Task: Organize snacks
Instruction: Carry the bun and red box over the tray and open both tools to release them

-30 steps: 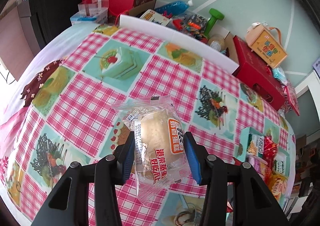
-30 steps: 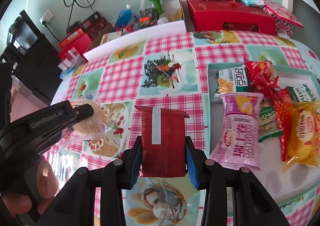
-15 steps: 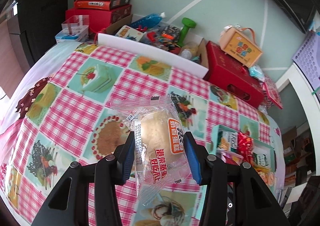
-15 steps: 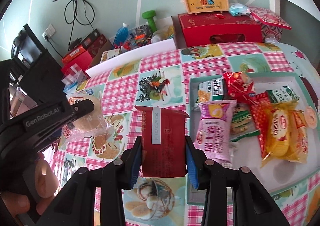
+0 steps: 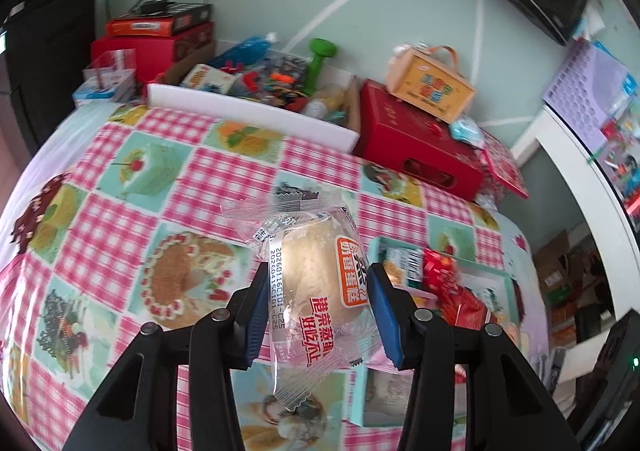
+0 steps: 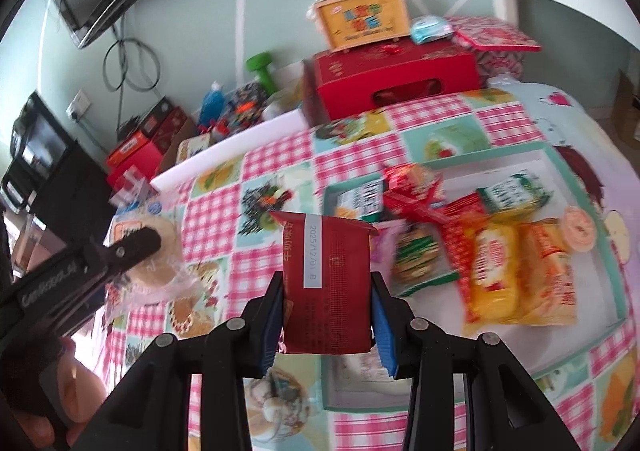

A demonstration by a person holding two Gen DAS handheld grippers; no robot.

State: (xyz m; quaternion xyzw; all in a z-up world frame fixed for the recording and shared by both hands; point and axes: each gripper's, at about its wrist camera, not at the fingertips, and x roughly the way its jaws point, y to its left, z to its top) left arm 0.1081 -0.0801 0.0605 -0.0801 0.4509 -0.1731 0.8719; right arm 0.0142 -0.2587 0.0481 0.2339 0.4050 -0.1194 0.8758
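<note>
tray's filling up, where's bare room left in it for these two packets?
Tray: bare white floor along the near edge, below the yellow packets, and in the near left corner by the red packet. The middle and far left are crowded with snacks.

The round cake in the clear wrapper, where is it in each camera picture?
Left wrist view: the round cake sits at the centre bottom, pinched between the left gripper pads.
Right wrist view: the same cake shows at the left edge, partly hidden behind the left gripper's black finger.
Shared landmark: the green dumbbell by the back wall.
</note>
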